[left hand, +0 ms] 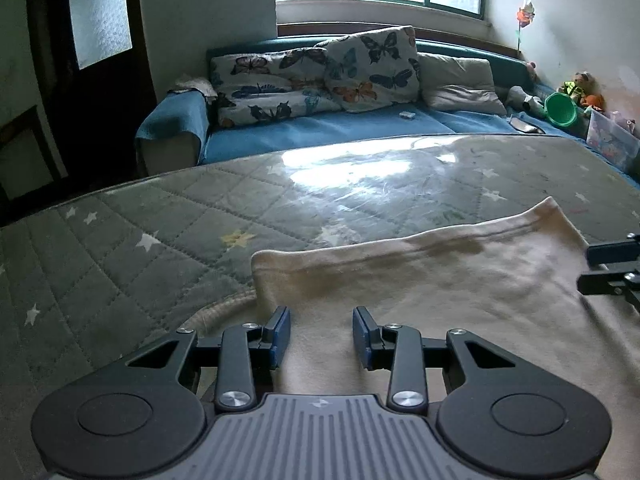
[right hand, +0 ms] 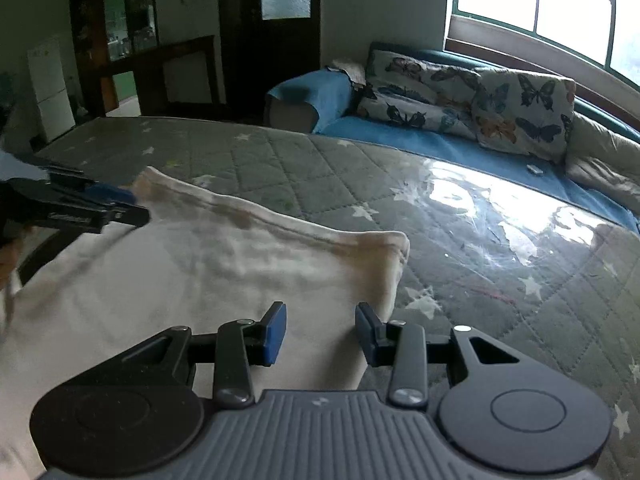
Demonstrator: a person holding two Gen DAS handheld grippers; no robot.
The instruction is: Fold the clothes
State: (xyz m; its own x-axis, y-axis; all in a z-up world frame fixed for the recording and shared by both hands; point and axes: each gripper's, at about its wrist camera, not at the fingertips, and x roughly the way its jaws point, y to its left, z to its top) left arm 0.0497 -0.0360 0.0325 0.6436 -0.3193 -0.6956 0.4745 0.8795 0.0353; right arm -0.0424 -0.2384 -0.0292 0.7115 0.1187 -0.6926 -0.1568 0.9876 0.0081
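A cream cloth garment (left hand: pixel 440 280) lies flat on the grey quilted star-pattern mat (left hand: pixel 140 240), with brownish stains near its far hem. My left gripper (left hand: pixel 321 334) is open and empty, low over the garment near its left edge. The right gripper shows at the right edge of the left wrist view (left hand: pixel 612 268). In the right wrist view the garment (right hand: pixel 200 264) spreads left, and my right gripper (right hand: pixel 321 332) is open and empty over its right edge. The left gripper (right hand: pixel 116 204) shows at the left, over the garment's far left corner.
The mat (right hand: pixel 480 220) has a glossy clear cover reflecting the window. Behind it stands a blue sofa (left hand: pixel 320 128) with butterfly pillows (left hand: pixel 372 68), toys and a green bucket (left hand: pixel 560 110) at the right. A dark door (right hand: pixel 272 32) and cabinet stand at the far left.
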